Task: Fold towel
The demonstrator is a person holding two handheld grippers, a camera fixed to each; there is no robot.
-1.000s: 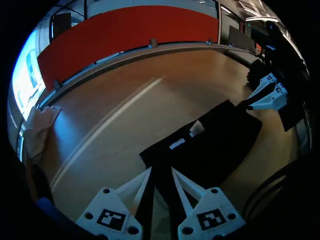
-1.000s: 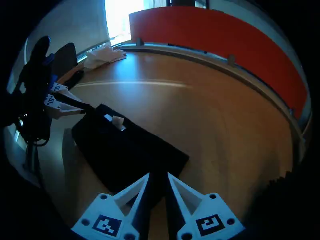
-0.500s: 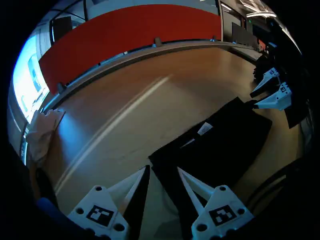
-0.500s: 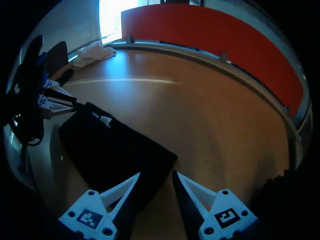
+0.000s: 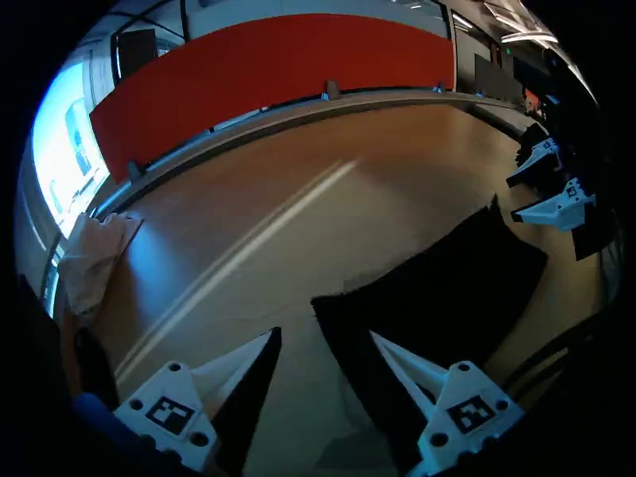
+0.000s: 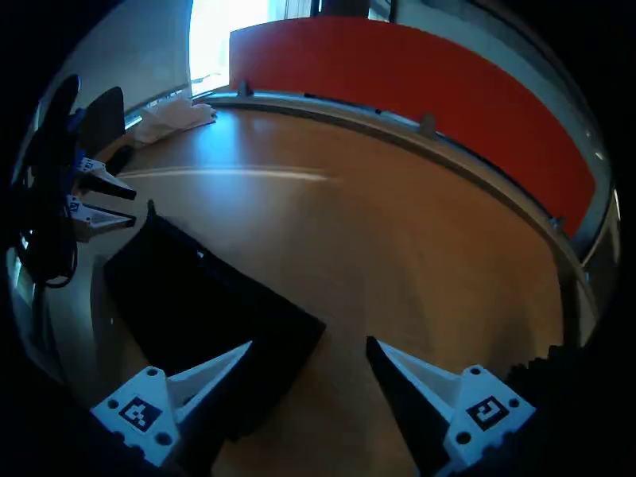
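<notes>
- The black towel [image 5: 433, 290] lies flat on the wooden bench [image 5: 262, 207], and neither pair of tongs grips it.
- The left tongs [image 5: 323, 334] gape wide; the towel's near corner lies just ahead of the gap, and the cloth spreads toward 3 o'clock.
- The right tongs [image 6: 310, 342] also gape wide, with the towel spreading toward 9 o'clock.
- A pale cloth [image 5: 91, 258] lies well apart at 9 o'clock, near the red panel [image 5: 278, 63].
</notes>
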